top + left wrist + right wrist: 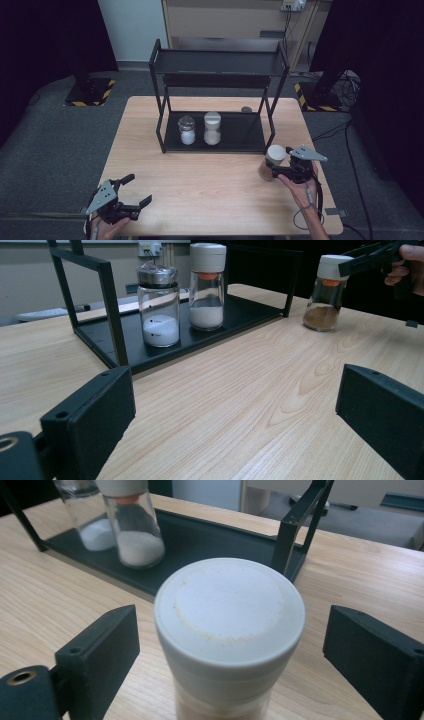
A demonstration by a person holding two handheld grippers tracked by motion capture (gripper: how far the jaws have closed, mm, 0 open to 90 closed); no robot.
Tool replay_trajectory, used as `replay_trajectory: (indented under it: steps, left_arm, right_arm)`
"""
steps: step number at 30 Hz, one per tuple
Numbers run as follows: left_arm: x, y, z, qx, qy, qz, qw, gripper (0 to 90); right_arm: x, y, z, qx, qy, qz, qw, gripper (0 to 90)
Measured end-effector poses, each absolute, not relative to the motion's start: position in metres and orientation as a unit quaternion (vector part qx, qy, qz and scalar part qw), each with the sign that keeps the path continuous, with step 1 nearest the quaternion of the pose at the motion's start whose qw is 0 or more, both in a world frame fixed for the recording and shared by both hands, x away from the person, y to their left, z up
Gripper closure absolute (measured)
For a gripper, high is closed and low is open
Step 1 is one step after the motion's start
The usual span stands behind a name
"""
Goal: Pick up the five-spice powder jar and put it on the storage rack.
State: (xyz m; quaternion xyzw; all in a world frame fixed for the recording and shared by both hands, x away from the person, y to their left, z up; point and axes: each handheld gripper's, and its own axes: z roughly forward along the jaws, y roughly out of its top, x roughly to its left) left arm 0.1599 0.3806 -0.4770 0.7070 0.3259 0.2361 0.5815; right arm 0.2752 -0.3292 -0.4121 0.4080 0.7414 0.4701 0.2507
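No readable writing is seen on the jar (272,161), which stands upright on the table (200,175), just off the rack's (216,95) front right post, with bare wood before it. It is straddled by the right gripper (280,172), jaws open, gaps either side. The left gripper (134,192) is held open near the front edge.

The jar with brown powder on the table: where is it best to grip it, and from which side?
Grip the jar by its white cap, level, from the side away from the rack. It stands upright, and the right gripper already straddles that cap.
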Motion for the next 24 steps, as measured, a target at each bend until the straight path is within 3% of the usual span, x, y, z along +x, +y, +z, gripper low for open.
replay_trajectory:
  steps: [9, 24]
  left_arm:
    - [0.1601, 0.381, -0.4774, 0.706, 0.326, 0.236, 0.582, 1.6]
    - [0.1606, 0.3816, -0.4777, 0.706, 0.326, 0.235, 0.583, 1.5]
  right_arm:
    - [0.2798, -0.327, -0.4157, 0.399, 0.748, 0.468, 0.25, 33.6]
    - [0.2806, -0.3212, -0.4066, 0.381, 0.764, 0.46, 0.244, 34.0]
